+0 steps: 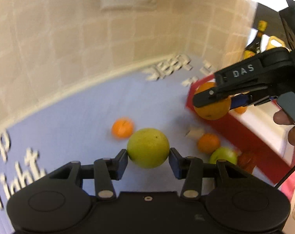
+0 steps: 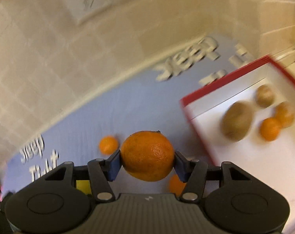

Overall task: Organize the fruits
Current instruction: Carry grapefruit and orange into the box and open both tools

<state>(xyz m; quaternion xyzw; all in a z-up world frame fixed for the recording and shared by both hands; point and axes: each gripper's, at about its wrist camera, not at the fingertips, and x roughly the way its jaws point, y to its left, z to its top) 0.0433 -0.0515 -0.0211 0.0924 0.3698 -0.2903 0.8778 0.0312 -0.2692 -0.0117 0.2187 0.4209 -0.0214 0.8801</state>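
Fruits sitting in three places: loose on the mat, inside the box, and one in each gripper.

Blue mat (image 1: 73, 117) with white lettering is covering the surface, running up to a tiled wall (image 1: 50, 39). Red box (image 2: 206, 95) with white interior is resting on the mat's right side, holding two brownish fruits (image 2: 237, 121) and two small oranges (image 2: 270, 128) (all motion-blurred, so exact type is unclear).

Right gripper (image 2: 147, 164) is clamping a large orange (image 2: 147, 156) between its blue pads; the left wrist view shows that orange hanging over the box's near corner.

Left gripper (image 1: 148, 160) is squeezing a yellow-green citrus (image 1: 148, 148), raised above the mat.

Lying loose on the mat: one tangerine (image 1: 122, 127) just behind the citrus, another tangerine (image 1: 209, 143) beside a green apple (image 1: 223, 156) near the box wall.
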